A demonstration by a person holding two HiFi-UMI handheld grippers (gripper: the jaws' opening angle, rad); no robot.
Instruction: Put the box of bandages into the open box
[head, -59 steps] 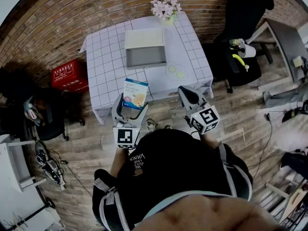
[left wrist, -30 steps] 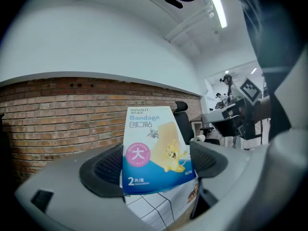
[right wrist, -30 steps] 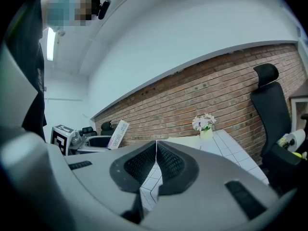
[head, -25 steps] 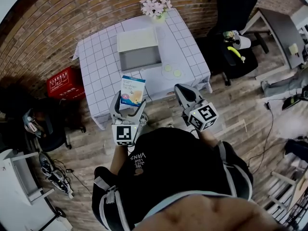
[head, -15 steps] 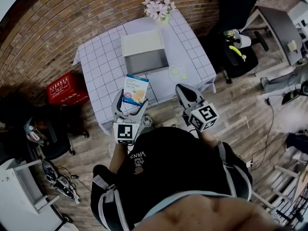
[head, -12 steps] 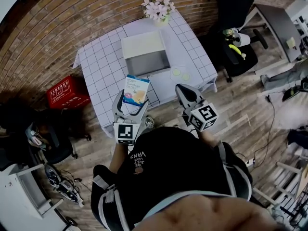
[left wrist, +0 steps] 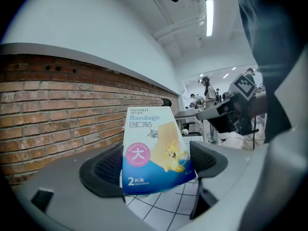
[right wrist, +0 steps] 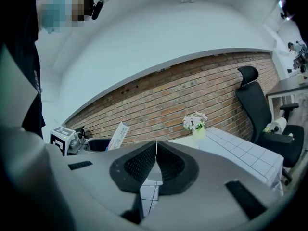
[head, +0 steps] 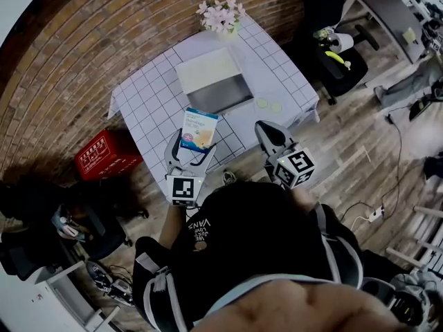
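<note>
1. The left gripper [head: 190, 146] has its two black ribbed jaws clamped on the flanks of a flat white-and-blue bandage carton with a yellow cartoon print [left wrist: 153, 150], which stands upright between them.
2. The carton's lower corners are hidden behind the jaw pads. Its small print is too fine to read.
3. In the head view the carton is in the air over the near part of a table draped in a white cloth with a dark grid [head: 152, 106], clear of the open box.
4. The shallow grey open box with its cream lid folded back [head: 225, 94] sits further back at mid-table. Neither gripper view shows it.
5. The right gripper [right wrist: 155, 163] has its jaws pressed together with nothing between them. It is off the table's near edge, well apart from the carton.
6. In the right gripper view the carton shows only edge-on at the left.
7. A bunch of pale pink flowers [head: 220, 16] stands at the table's far corner, its vase hard to make out.
8. Two small pale green round things [head: 270, 106] lie on the cloth. I cannot tell what they are.
9. A red plastic crate [head: 104, 159] sits on the wooden floor beside the table.
10. The person's dark clothing fills the bottom of the head view.
</note>
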